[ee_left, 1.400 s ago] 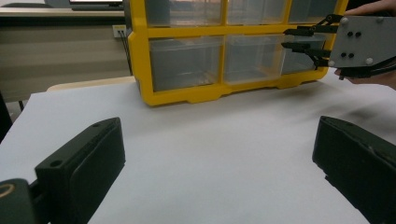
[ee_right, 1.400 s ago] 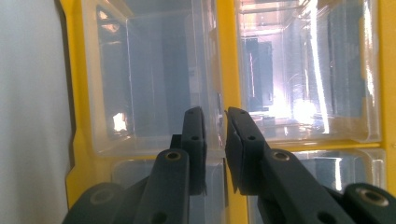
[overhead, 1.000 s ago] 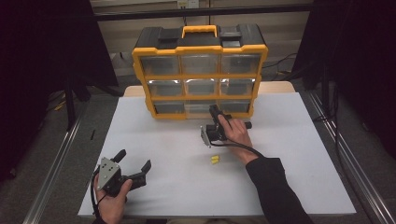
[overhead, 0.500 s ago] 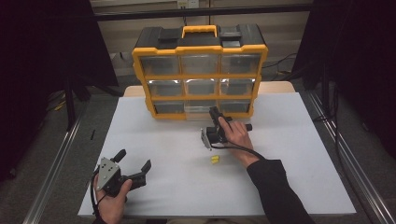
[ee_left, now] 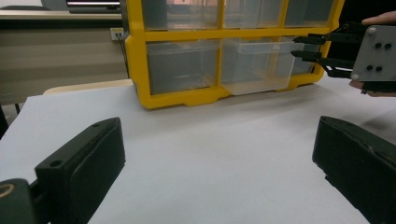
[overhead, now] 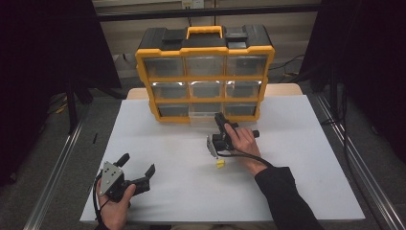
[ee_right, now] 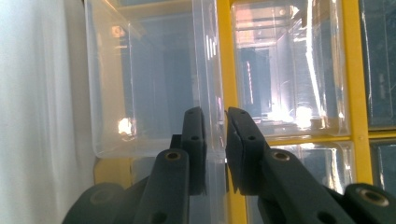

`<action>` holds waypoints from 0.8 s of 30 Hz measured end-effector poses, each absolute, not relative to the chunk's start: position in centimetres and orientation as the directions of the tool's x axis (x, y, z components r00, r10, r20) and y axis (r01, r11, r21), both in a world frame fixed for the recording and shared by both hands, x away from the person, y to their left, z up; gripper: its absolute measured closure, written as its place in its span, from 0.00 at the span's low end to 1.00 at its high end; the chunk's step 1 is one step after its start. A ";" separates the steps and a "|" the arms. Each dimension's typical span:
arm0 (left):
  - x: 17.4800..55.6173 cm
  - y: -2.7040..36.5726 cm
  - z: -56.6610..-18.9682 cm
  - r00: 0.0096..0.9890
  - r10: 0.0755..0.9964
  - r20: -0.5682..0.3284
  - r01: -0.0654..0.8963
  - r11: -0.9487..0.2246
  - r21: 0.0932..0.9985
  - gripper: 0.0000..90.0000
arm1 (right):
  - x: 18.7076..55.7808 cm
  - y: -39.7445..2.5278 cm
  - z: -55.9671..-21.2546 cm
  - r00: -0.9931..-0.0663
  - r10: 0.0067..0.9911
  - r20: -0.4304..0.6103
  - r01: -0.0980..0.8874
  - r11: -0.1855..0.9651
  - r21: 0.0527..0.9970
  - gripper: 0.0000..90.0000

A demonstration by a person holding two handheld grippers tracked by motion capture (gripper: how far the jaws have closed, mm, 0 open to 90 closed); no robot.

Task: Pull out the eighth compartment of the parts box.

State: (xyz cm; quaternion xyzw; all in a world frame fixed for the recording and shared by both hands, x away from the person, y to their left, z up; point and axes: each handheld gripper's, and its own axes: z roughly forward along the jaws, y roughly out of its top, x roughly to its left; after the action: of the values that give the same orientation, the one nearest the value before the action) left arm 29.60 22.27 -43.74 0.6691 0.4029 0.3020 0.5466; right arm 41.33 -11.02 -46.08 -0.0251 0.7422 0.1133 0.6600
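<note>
A yellow and black organizer with clear drawers stands at the back of the white table. Its bottom middle clear drawer sticks out a little from the frame. My right gripper is turned on its side and shut on that drawer's front edge, one jaw on each side of the clear wall. The same gripper appears at the upper right of the left gripper view. My left gripper rests open near the front left of the table, holding nothing.
A small yellow piece lies on the table just in front of the right hand. A cable trails from the right gripper along the sleeve. Metal rails run along both sides of the table.
</note>
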 end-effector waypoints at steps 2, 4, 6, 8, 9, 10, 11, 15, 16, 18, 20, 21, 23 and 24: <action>29.6 22.3 -43.7 0.495 0.868 -0.034 0.211 -0.083 0.974 0.03 | 41.2 -11.1 -46.1 -0.128 0.119 -0.985 -0.184 0.973 0.142 0.87; 29.6 22.3 -43.7 0.496 0.868 -0.033 0.210 -0.083 0.974 0.03 | 41.1 -11.2 -46.1 -0.128 0.119 -0.985 -0.187 0.972 0.141 0.87; 29.6 22.3 -43.7 0.496 0.868 -0.034 0.210 -0.083 0.974 0.03 | 41.0 -11.2 -46.1 -0.129 0.119 -0.984 -0.188 0.972 0.142 0.87; 29.6 22.3 -43.7 0.495 0.868 -0.034 0.210 -0.082 0.974 0.03 | 40.8 -11.2 -46.1 -0.130 0.124 -0.984 -0.190 0.971 0.148 0.87; 29.6 22.3 -43.7 0.496 0.868 -0.034 0.210 -0.082 0.974 0.03 | 40.7 -11.2 -46.0 -0.125 0.119 -0.985 -0.196 0.970 0.142 0.87; 29.6 22.3 -43.7 0.496 0.868 -0.033 0.209 -0.082 0.974 0.03 | 40.7 -11.2 -46.0 -0.125 0.119 -0.985 -0.196 0.970 0.142 0.87; 29.6 22.2 -43.8 0.496 0.867 -0.039 0.210 -0.076 0.975 0.03 | 40.6 -11.3 -46.1 -0.127 0.131 -0.983 -0.193 0.969 0.154 0.87; 29.6 22.2 -43.8 0.500 0.865 -0.040 0.216 -0.079 0.973 0.03 | 40.4 -11.4 -46.2 -0.126 0.128 -0.984 -0.196 0.969 0.151 0.86; 29.6 22.2 -43.8 0.499 0.866 -0.039 0.214 -0.080 0.974 0.03 | 40.4 -11.4 -46.2 -0.125 0.126 -0.984 -0.199 0.969 0.150 0.86; 29.6 22.2 -43.8 0.496 0.867 -0.040 0.213 -0.077 0.974 0.03 | 40.3 -11.5 -46.1 -0.130 0.129 -0.983 -0.198 0.968 0.153 0.86; 29.6 22.2 -43.8 0.496 0.867 -0.040 0.214 -0.077 0.974 0.03 | 40.2 -11.5 -46.1 -0.129 0.130 -0.983 -0.197 0.968 0.154 0.86; 29.6 22.2 -43.8 0.496 0.867 -0.040 0.215 -0.078 0.974 0.03 | 40.1 -11.5 -46.1 -0.128 0.129 -0.983 -0.200 0.968 0.153 0.86; 29.6 22.2 -43.8 0.499 0.866 -0.044 0.218 -0.077 0.973 0.03 | 39.9 -11.6 -46.2 -0.126 0.131 -0.983 -0.200 0.968 0.154 0.86; 29.6 22.2 -43.8 0.500 0.865 -0.043 0.220 -0.078 0.972 0.03 | 39.9 -11.6 -46.1 -0.126 0.127 -0.984 -0.204 0.967 0.151 0.86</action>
State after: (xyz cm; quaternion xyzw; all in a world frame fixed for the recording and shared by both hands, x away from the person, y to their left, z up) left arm 29.64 22.19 -43.81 0.6721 0.4035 0.2957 0.5459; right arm 39.90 -11.60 -46.13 -0.0262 0.7397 0.1252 0.6606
